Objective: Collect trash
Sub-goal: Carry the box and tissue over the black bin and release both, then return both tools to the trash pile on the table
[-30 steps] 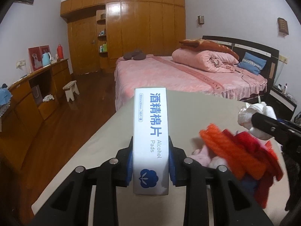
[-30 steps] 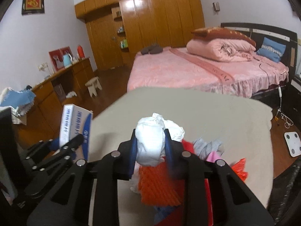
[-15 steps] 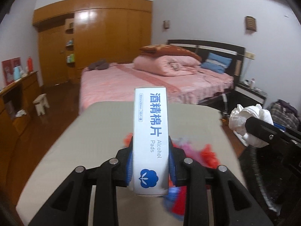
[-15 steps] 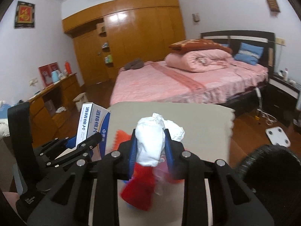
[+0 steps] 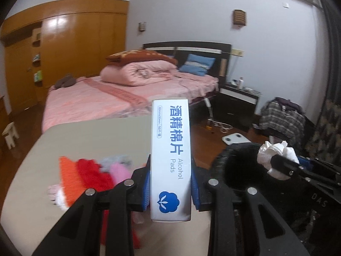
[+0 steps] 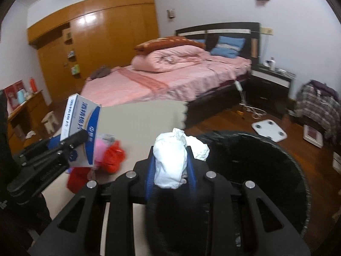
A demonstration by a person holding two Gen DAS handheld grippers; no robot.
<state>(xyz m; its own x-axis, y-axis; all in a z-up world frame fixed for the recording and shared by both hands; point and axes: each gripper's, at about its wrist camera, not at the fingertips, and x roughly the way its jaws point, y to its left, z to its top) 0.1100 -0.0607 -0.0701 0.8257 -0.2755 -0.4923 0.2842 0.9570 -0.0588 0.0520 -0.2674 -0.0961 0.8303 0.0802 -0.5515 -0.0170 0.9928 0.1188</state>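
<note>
While the left hand-held gripper [image 5: 170, 188] is clamping a white alcohol pads box [image 5: 170, 160] upright above the desk [image 5: 89, 136], the right hand-held gripper [image 6: 170, 170] is gripping a crumpled white tissue [image 6: 172, 160] over the black trash bin [image 6: 266, 170] beside the desk.

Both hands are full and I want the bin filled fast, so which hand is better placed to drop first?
Right. The right gripper holds the tissue at the black bin mouth; the left gripper's box is over the table.
</note>
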